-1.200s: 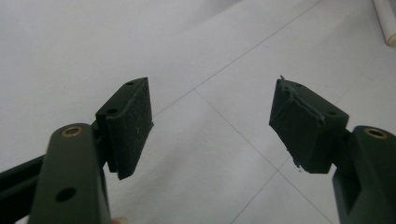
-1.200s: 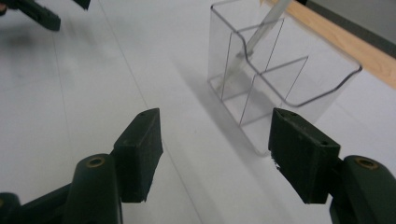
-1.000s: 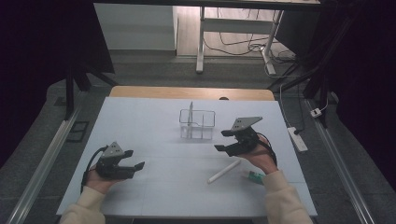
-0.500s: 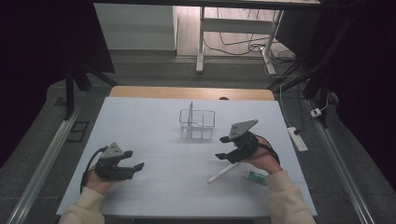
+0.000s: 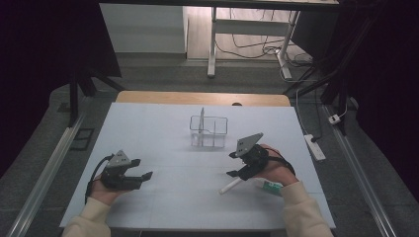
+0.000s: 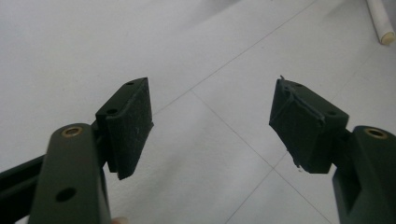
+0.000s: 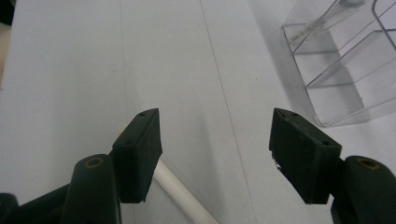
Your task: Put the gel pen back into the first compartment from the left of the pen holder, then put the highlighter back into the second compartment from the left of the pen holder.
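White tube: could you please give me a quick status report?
Both hand-held grippers open: left, right. White tube flat on table, under right's jaws, ungripped. Nothing blocking.

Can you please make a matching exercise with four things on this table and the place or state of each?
1. white tube
2. clear organizer
3. left gripper
4. green-labelled item

a. open over bare table
b. under the right hand's wrist
c. beneath the right gripper
d. standing mid-table, farther back

Pairs: 1-c, 2-d, 3-a, 4-b

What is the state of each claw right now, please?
Left claw: open, holding nothing.
Right claw: open, holding nothing, above the white cylindrical tube on the table.
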A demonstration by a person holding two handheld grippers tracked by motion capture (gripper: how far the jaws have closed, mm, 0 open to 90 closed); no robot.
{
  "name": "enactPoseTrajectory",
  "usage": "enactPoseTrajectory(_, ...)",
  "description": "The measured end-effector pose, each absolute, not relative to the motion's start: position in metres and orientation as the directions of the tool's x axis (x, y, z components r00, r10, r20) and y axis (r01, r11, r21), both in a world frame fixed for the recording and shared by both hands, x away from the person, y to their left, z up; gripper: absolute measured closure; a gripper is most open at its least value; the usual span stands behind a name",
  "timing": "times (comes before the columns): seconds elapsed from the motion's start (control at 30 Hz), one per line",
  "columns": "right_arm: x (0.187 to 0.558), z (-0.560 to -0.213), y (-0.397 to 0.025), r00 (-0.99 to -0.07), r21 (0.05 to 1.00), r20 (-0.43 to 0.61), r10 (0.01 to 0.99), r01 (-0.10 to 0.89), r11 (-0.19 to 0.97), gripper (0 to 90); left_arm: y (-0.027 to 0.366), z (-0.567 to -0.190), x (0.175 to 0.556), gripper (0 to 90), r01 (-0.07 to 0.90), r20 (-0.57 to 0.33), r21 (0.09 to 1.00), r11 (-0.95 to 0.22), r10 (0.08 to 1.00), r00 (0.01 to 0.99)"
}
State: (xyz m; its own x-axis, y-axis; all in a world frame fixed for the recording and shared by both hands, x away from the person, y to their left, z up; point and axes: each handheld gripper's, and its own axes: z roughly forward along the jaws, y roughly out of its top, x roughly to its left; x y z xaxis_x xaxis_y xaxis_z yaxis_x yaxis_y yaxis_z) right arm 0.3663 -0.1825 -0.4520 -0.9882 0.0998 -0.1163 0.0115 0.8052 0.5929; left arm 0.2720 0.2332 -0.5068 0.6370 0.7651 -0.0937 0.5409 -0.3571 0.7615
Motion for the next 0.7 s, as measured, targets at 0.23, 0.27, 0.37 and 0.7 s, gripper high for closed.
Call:
enactPoseTrajectory(0.23, 0.363, -0.456, -0.178, -0.992, 0.551, -0.109, 0.062, -0.009, 0.835, 34.5, 0.233, -0.507, 0.272, 29.9, 0.541, -0.092, 0.76, -0.359, 0.765, 0.638)
enactPoseTrajectory(0.27, 0.363, -0.457, -0.178, -0.992, 0.543, -0.114, 0.052, -0.019, 0.839, 34.5, 0.233, -0.507, 0.272, 29.9, 0.541, -0.092, 0.76, -0.36, 0.765, 0.638)
enactPoseTrajectory(0.37, 0.362, -0.458, -0.177, -0.993, 0.529, -0.108, 0.04, -0.023, 0.848, 35.7, 0.233, -0.507, 0.272, 29.9, 0.542, -0.092, 0.759, -0.36, 0.764, 0.638)
enactPoseTrajectory(0.7, 0.359, -0.463, -0.172, -0.995, 0.497, -0.103, -0.005, -0.056, 0.866, 36.7, 0.233, -0.507, 0.272, 29.9, 0.542, -0.093, 0.76, -0.358, 0.766, 0.637)
